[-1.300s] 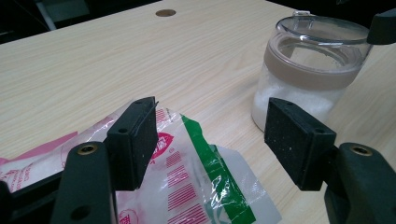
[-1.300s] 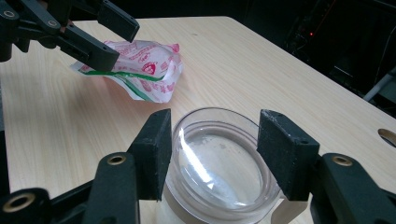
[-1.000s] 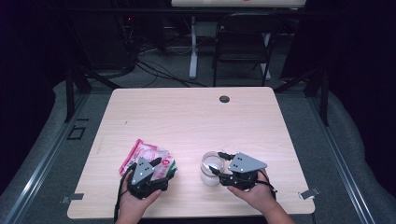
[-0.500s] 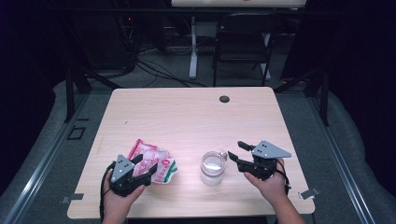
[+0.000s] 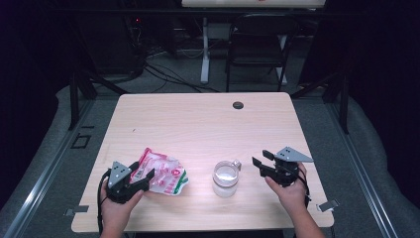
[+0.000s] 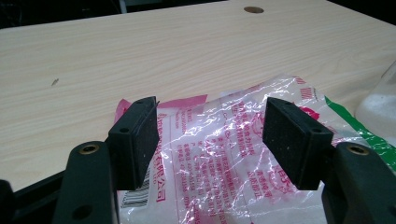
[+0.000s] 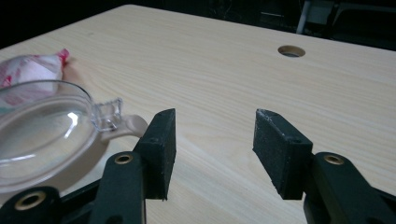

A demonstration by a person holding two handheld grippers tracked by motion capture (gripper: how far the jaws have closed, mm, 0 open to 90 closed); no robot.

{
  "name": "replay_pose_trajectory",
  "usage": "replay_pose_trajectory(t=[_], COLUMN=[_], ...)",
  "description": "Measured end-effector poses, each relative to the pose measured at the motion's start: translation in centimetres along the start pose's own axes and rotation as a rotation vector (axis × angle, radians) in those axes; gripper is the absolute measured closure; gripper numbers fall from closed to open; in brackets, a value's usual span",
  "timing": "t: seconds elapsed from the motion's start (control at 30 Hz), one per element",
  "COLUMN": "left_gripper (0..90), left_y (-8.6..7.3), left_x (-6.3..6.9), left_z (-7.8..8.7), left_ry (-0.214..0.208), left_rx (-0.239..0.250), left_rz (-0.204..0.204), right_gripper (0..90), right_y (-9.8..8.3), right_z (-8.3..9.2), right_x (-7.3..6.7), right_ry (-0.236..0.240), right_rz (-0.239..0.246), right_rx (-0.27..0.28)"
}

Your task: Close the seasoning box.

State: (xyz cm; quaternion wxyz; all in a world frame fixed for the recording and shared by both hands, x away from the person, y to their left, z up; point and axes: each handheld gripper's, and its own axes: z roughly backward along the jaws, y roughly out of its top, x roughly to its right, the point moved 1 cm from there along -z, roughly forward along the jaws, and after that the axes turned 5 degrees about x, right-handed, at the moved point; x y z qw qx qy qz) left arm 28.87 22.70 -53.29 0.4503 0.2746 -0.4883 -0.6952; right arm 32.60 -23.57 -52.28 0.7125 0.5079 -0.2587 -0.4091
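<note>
At the near left corner of the pale wooden table point(image 5: 198, 124), my left gripper point(image 5: 141, 177) sits low in my left hand point(image 5: 116, 210), its jaws standing apart with nothing pinched between the pads; in the left gripper view they frame the crinkled clear plastic bag with red print and a green edge point(image 6: 224, 154), which lies flat on the wood just beyond them. In the high view that bag sits right against the gripper's tips, but I cannot tell whether they touch it. To the right of the bag, near it but apart, stands the clear glass cup with a small handle point(image 5: 225, 177). Farther right, well off the cup, my right gripper point(image 5: 262, 158) points left toward it from my right hand point(image 5: 289, 191); its jaws have just been closing a little, yet they are still spread wide with only bare tabletop between them. Near the far edge sits a round dark cable hole point(image 5: 238, 105).
</note>
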Motion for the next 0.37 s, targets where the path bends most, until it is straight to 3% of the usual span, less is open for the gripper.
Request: replay_pose_trajectory(t=[0.37], left_gripper=[36.0], left_y=[-0.21], left_x=[-0.84], left_z=[-0.16], left_ry=[0.021], left_rx=[-0.014], left_rz=[0.024], right_gripper=[48.9], right_y=[-0.53], right_z=[-0.34], right_x=[0.02], right_ry=[-0.012], right_rz=[0.005], right_rx=[-0.025])
